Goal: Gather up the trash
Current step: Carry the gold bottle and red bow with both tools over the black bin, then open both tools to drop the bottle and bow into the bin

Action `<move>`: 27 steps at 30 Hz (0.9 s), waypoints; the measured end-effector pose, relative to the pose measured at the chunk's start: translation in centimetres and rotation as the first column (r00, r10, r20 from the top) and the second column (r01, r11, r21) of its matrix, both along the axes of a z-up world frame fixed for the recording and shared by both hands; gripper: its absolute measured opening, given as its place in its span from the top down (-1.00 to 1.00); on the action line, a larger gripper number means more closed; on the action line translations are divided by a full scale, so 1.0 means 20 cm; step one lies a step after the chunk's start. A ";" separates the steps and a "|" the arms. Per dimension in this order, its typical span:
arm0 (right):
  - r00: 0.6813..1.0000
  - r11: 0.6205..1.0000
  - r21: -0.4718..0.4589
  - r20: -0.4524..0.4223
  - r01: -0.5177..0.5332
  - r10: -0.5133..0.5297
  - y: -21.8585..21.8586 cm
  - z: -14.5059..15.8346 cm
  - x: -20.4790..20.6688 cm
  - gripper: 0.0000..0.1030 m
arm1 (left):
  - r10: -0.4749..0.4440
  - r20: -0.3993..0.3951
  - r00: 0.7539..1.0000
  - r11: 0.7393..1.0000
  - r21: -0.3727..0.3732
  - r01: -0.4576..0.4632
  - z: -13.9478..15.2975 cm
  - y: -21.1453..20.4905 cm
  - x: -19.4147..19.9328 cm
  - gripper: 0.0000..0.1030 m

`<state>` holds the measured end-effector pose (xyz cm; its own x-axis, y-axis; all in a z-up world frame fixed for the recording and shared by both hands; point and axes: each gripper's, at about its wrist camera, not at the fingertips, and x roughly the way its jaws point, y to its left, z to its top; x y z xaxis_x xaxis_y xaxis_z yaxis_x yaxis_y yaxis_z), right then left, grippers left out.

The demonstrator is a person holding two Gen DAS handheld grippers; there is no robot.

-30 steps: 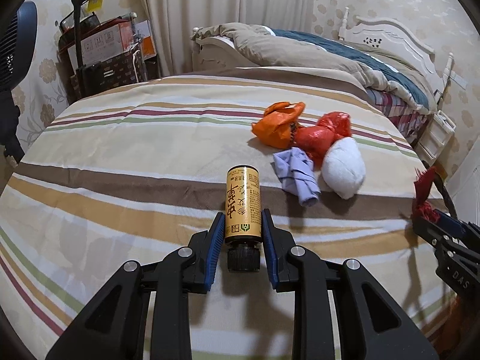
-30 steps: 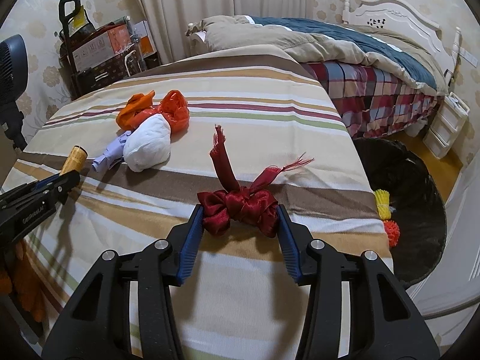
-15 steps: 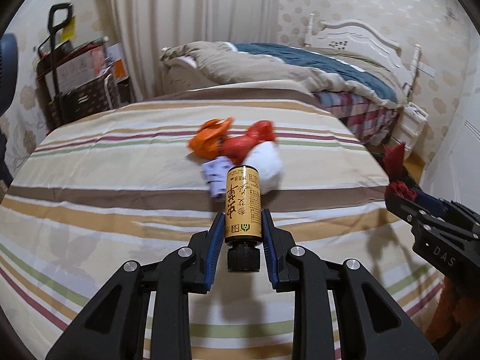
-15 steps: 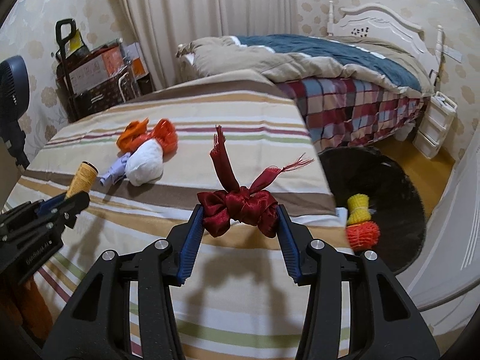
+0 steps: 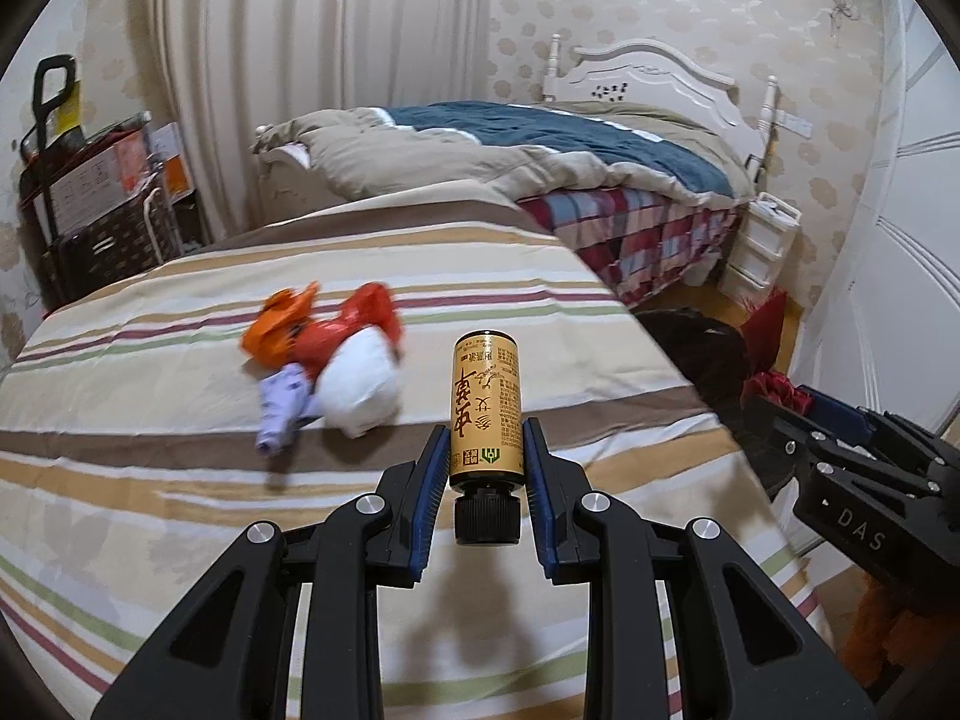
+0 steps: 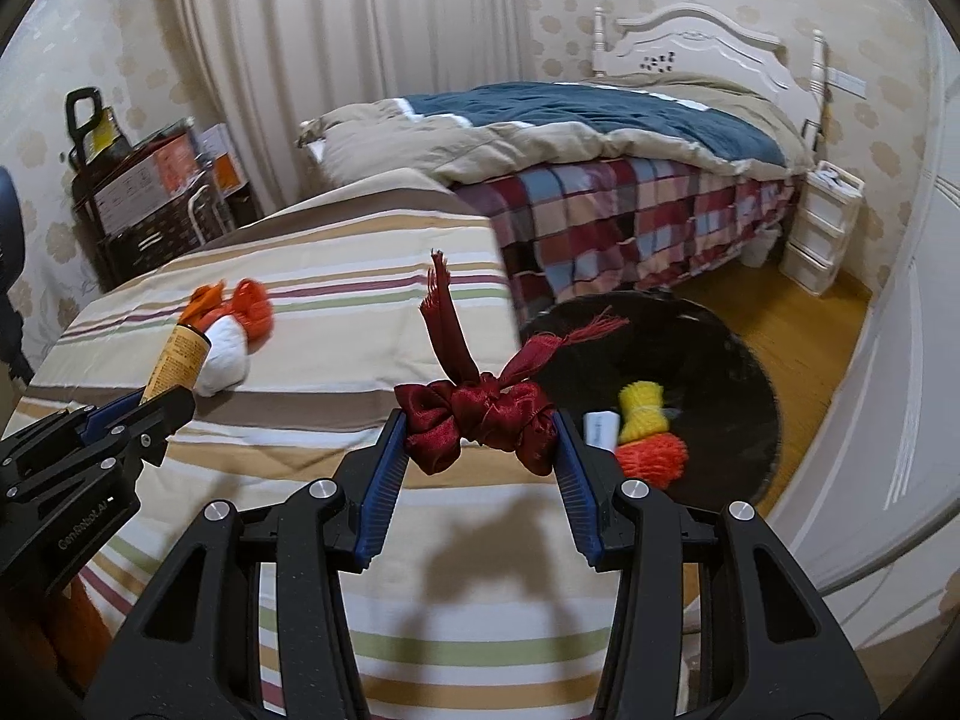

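Observation:
My left gripper (image 5: 486, 450) is shut on a small golden bottle (image 5: 485, 402) with a black cap, held above the striped bedspread (image 5: 150, 516). In the right wrist view the same bottle (image 6: 177, 362) sticks out of the left gripper at the left edge. My right gripper (image 6: 480, 429) is shut on a dark red ribbon bow (image 6: 480, 414), whose tails stick up. Beyond it on the floor stands a black trash bin (image 6: 720, 354) holding yellow and orange net balls (image 6: 651, 438) and a white piece. More trash (image 5: 327, 360) lies on the bedspread: orange and red bags, a white wad, a lilac scrap.
A second bed (image 6: 600, 180) with a checked cover and a blue-beige quilt stands behind. White drawers (image 6: 825, 228) sit by its headboard. A white door (image 6: 900, 390) is at the right. A cart with boxes (image 5: 102, 210) stands at the back left by the curtain.
Both grippers have swung to the right and risen a little, each keeping its load. The trash pile has slid to the left in view and the black bin has come into fuller view.

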<state>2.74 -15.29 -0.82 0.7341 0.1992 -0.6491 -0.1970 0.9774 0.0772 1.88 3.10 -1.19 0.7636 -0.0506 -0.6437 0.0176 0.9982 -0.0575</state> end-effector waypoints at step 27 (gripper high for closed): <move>0.983 0.983 -0.006 -0.009 0.185 -0.185 -0.44 -0.06 0.37 0.10 | -0.168 -0.014 0.986 0.984 0.049 0.169 -0.07 -0.59 0.52 0.47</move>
